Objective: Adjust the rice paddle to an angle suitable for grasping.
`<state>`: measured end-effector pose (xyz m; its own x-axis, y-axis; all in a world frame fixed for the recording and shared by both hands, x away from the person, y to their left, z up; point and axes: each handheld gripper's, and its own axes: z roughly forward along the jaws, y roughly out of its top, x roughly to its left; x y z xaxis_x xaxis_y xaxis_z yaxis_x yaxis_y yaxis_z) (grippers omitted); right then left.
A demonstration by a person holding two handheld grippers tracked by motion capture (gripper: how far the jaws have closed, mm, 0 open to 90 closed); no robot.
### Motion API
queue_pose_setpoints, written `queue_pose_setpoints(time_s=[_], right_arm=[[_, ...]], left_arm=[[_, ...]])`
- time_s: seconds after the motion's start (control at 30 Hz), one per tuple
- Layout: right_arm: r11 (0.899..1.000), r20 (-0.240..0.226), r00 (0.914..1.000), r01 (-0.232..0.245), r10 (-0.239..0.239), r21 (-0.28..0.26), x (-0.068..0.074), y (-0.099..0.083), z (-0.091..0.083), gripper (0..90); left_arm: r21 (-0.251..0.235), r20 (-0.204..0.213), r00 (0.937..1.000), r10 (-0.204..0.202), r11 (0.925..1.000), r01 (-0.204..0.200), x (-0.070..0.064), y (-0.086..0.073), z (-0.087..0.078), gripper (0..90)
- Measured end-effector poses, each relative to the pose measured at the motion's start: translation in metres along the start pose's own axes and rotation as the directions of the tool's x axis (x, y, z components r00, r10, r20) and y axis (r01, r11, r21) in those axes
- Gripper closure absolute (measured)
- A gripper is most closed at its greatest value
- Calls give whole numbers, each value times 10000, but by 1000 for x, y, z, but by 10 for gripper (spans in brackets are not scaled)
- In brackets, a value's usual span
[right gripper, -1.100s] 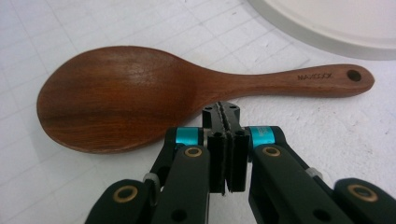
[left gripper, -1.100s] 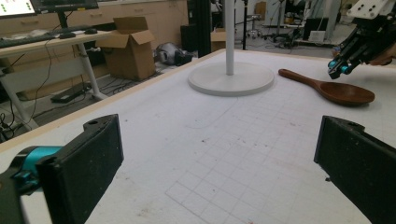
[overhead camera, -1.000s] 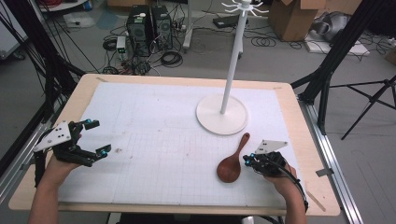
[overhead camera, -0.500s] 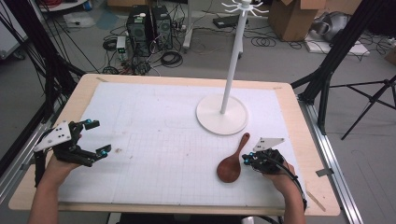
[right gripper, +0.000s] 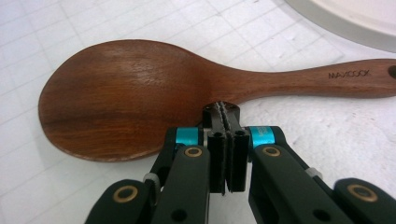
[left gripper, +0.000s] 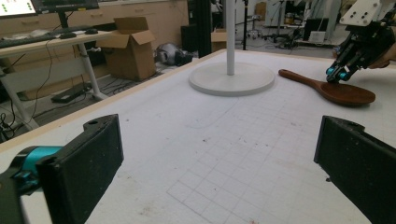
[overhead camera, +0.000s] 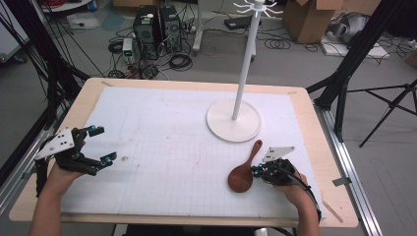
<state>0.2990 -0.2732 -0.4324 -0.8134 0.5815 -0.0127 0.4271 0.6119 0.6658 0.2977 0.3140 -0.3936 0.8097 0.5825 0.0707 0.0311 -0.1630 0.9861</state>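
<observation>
A dark wooden spoon (overhead camera: 242, 177) (right gripper: 130, 93) lies flat on the white gridded mat, bowl toward me and handle pointing at the stand. My right gripper (overhead camera: 255, 171) (right gripper: 223, 111) is shut, its jaws pressed together with nothing between them. Its tips touch the spoon's edge where the bowl meets the handle. From the left gripper view, the right gripper (left gripper: 337, 74) rests against the spoon (left gripper: 345, 92). My left gripper (overhead camera: 102, 143) (left gripper: 215, 163) is held open and empty over the mat at the left.
A white stand with a round base (overhead camera: 233, 120) (left gripper: 231, 78) and a tall pole topped by hooks stands at the back right of the mat, just beyond the spoon's handle. The wooden table edge (overhead camera: 196, 84) frames the mat. Boxes, cables and tripods lie on the floor beyond.
</observation>
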Motion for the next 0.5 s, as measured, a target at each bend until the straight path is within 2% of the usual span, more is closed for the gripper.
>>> queue_pose_setpoints(time_s=[0.5], right_arm=[[9996, -393, 9989, 261, -258, 77, 8, 8, 8, 900]], left_arm=[[-18, 1, 10000, 6, 10000, -6, 0, 0, -1, 18]])
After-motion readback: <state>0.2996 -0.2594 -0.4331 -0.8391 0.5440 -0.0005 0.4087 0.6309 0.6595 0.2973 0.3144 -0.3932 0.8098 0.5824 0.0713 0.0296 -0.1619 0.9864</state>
